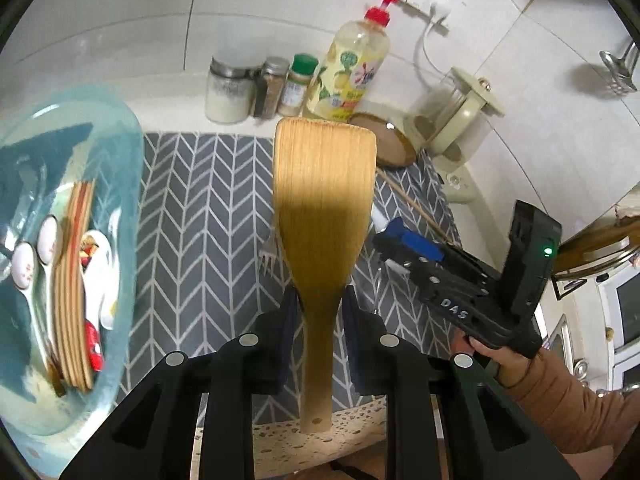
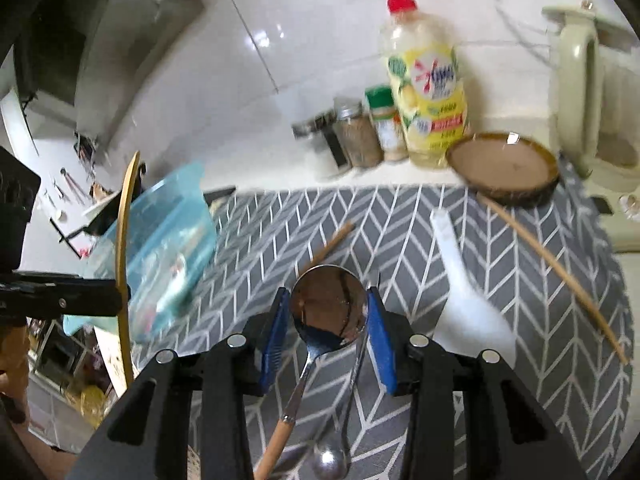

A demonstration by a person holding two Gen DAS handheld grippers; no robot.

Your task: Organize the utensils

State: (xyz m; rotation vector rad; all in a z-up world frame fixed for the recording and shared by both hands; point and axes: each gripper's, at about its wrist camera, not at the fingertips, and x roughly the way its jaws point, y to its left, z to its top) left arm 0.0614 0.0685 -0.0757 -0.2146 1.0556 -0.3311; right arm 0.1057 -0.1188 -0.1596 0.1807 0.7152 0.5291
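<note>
My left gripper [image 1: 321, 310] is shut on the neck of a wooden spatula [image 1: 324, 192], blade up, above the grey chevron mat [image 1: 200, 208]. The right wrist view shows that spatula [image 2: 124, 248] edge-on at the left. My right gripper [image 2: 328, 320] has its blue pads against the bowl of a metal spoon [image 2: 326, 304] with a wooden handle. A second metal spoon [image 2: 332, 456] runs beside the right pad; I cannot tell if it is caught. In the left wrist view the right gripper [image 1: 394, 240] hovers right of the spatula. The blue container [image 1: 120, 152] holds ceramic spoons and chopsticks.
On the mat lie a white ceramic spoon [image 2: 460, 280], two chopsticks [image 2: 560, 272] [image 2: 332, 242] and a fork [image 1: 266, 258]. A brown bowl [image 2: 504, 172], spice jars [image 2: 360, 136], a soap bottle [image 2: 428, 92] and a cream kettle [image 2: 580, 92] line the back wall.
</note>
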